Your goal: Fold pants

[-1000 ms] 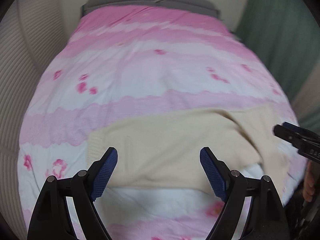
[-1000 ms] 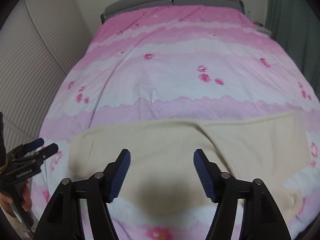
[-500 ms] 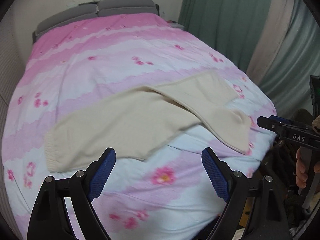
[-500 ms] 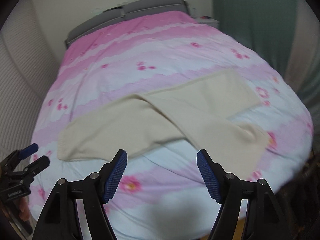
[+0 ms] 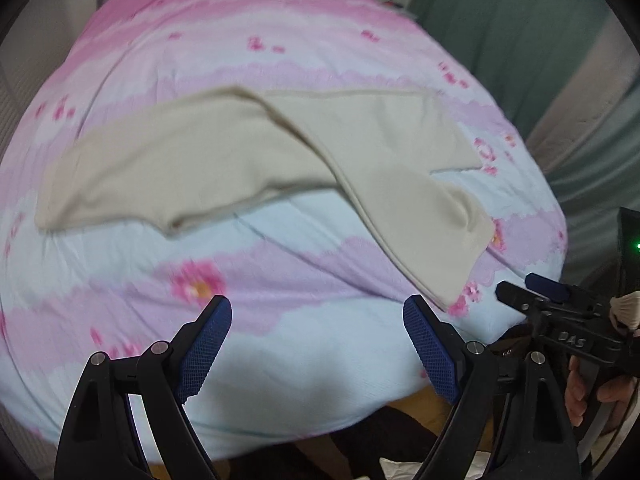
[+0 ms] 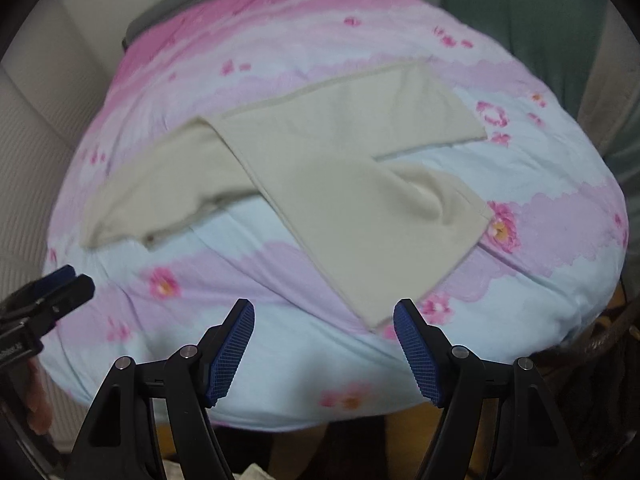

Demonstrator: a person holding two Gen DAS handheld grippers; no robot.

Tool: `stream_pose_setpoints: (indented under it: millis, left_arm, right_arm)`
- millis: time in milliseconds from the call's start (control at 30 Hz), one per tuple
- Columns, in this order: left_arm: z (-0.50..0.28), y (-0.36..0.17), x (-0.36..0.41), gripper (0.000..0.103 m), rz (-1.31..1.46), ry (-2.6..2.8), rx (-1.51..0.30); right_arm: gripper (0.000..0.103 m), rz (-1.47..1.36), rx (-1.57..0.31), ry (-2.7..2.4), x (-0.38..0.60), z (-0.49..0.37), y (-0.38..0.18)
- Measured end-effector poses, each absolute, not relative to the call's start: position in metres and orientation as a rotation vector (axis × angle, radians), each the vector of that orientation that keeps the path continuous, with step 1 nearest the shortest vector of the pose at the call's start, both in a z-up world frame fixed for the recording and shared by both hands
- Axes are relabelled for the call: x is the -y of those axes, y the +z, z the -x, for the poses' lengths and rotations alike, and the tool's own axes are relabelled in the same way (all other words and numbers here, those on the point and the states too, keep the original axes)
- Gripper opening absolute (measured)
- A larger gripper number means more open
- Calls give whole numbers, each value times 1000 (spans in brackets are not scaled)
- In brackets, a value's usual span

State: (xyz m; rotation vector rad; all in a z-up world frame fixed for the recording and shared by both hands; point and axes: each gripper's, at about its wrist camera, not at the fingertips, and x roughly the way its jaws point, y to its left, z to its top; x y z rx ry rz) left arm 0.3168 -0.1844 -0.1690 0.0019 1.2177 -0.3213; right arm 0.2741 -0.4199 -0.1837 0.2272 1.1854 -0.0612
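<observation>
Cream pants (image 5: pixel 248 156) lie flat across the pink flowered bed cover (image 5: pixel 280 264), waist end at the left, one leg crossing over toward the near right edge. They also show in the right wrist view (image 6: pixel 340 168). My left gripper (image 5: pixel 318 344) is open and empty, held above the bed's near edge. My right gripper (image 6: pixel 324 344) is open and empty, just short of the near leg's hem (image 6: pixel 420 280). Each gripper shows in the other's view, the right one (image 5: pixel 532 292) at the right and the left one (image 6: pixel 68 284) at the left.
Grey pillows (image 6: pixel 180 12) lie at the bed's far end. Green curtains (image 5: pixel 520 40) hang at the right. A pale ribbed wall (image 6: pixel 36 128) is at the left. Dark floor clutter (image 6: pixel 592 380) lies below the bed's near edge.
Both grippers have pulled back from over the pants to the bed's near edge and turned right. The pants are spread out, and one leg now reaches toward the near right.
</observation>
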Motion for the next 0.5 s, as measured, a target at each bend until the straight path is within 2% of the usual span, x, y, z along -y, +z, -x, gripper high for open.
stream_pose_setpoints:
  millis: [267,500]
  left_arm:
    - [-303,-199,219,88,-73,-264,-1300]
    - [-309,-214,223,88,-128,-293,-1330]
  right_arm:
    - [71,-177,-1371,33,444,-286,-259]
    - [59,-75,-1450,25,430,-305,-310]
